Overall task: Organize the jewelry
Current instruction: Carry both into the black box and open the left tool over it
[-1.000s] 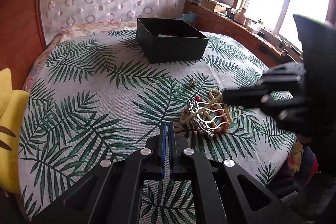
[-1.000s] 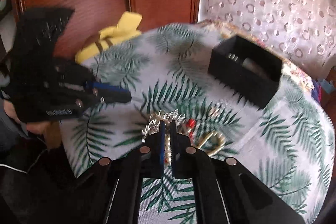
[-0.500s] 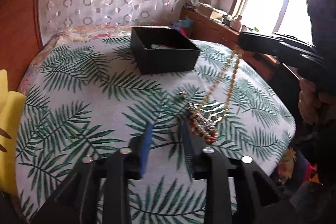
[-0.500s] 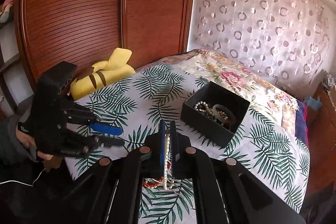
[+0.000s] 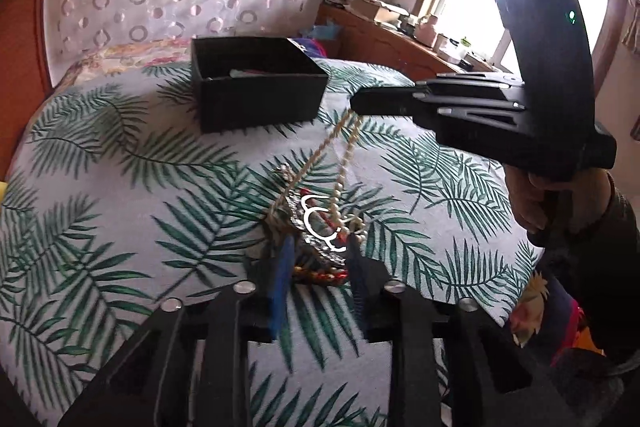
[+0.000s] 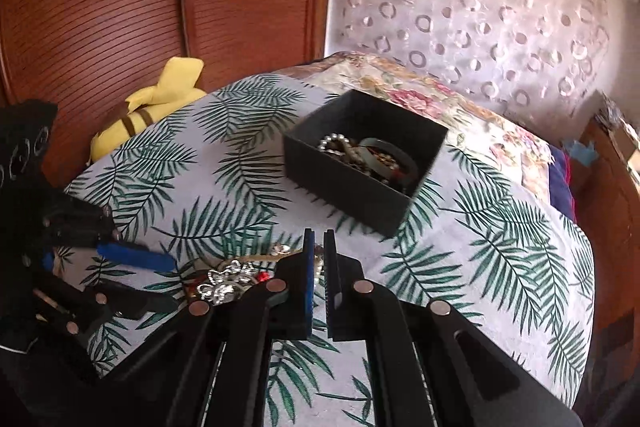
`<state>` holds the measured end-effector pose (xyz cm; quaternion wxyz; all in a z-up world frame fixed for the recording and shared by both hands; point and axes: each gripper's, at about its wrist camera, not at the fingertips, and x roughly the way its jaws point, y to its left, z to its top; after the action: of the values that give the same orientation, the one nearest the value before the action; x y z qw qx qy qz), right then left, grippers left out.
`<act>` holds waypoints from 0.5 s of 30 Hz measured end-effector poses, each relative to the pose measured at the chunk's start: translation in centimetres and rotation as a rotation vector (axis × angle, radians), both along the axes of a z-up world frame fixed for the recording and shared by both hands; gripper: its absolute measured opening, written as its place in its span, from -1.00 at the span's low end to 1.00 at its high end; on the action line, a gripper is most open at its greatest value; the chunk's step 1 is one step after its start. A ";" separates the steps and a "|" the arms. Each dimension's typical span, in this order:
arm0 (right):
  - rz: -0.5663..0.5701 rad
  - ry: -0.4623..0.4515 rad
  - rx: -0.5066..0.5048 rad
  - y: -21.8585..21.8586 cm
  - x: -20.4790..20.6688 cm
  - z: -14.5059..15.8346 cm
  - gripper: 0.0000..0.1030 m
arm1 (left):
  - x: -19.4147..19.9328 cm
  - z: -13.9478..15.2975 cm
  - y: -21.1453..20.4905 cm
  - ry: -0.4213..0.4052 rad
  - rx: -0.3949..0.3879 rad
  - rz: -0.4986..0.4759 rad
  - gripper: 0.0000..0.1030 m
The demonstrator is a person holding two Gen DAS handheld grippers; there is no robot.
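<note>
My right tool point(image 5: 354, 104) gripped the cream beaded necklace point(image 5: 342, 163), lifting it from the tangled pile between my closing left tool point(image 5: 316, 259). Next: free it, then carry it ahead into the black cardboard box point(image 6: 362, 163).

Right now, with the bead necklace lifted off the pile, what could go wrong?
The right gripper, shut on the cream bead necklace, may drag the snagged silver hair comb along. The left gripper, closing around the jewelry pile without gripping yet, may miss it. The strand could fall short of the black box.
</note>
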<state>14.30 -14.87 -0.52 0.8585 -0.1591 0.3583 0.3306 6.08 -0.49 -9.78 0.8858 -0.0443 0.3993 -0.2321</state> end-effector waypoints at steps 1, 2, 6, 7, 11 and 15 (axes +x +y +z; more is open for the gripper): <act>-0.003 0.000 0.001 -0.2 0.0 -0.1 -0.90 | 0.2 -0.2 -0.2 0.009 -0.005 -0.001 -0.60; -0.006 0.001 0.003 -0.3 0.0 -0.1 -0.90 | 0.5 -0.5 -0.3 0.023 -0.014 -0.003 -0.61; -0.012 0.004 0.007 -0.7 0.0 -0.5 -0.90 | 2.0 -1.4 -0.7 0.064 -0.017 0.021 -0.61; -0.014 0.005 0.008 -0.8 0.0 -0.5 -0.90 | 2.2 -1.4 -0.8 0.067 -0.013 0.027 -0.61; -0.019 0.009 0.011 -1.0 0.1 -0.8 -0.90 | 3.0 -1.5 -0.9 0.076 -0.014 0.037 -0.61; -0.026 0.011 0.024 -1.6 0.2 -0.8 -0.90 | 3.5 -1.5 -1.3 0.067 -0.005 0.027 -0.76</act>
<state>14.45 -16.44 -1.36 0.8627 -0.1421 0.3610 0.3245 9.59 -1.79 -11.28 0.8749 -0.0597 0.4275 -0.2197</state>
